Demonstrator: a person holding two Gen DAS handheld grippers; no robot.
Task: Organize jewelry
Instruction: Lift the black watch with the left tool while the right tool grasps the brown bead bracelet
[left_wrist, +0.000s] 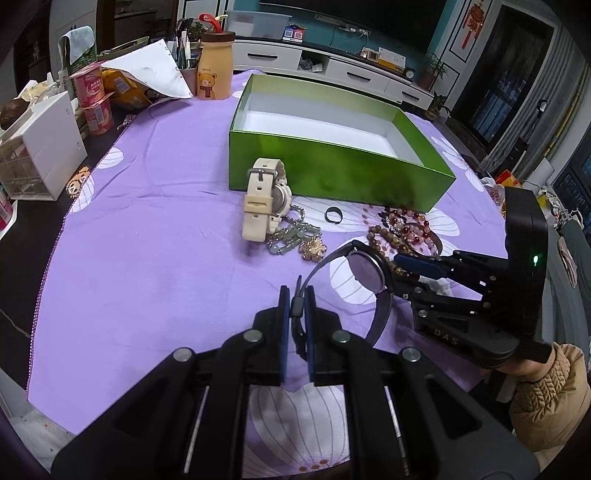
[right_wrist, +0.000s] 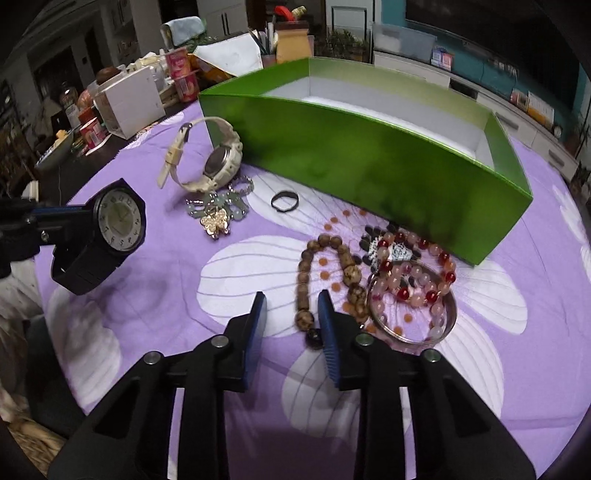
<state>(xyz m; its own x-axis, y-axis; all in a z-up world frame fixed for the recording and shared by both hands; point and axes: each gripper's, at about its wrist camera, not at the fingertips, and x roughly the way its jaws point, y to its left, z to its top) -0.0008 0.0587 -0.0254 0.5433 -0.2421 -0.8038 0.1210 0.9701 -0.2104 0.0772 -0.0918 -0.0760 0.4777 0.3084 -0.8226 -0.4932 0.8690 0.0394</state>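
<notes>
while the left gripper (left_wrist: 296, 295) pinches the strap of a black wristwatch (left_wrist: 364, 271), lifted above the purple cloth (left_wrist: 155, 258) near the green box (left_wrist: 332, 173), the right gripper (right_wrist: 293, 308) hangs partly spread, holding nothing, over the wooden bead bracelet (right_wrist: 308, 280).

Home living room: TV cabinet (left_wrist: 332, 70), cluttered table (left_wrist: 155, 206).

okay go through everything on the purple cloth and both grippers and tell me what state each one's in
Left gripper: shut on the black watch strap.
Black watch: lifted off the cloth.
Right gripper: open, holding nothing.
Green box: open, looks empty.
Cream watch: on cloth, buckled.
Wooden bead bracelet: on cloth.
</notes>
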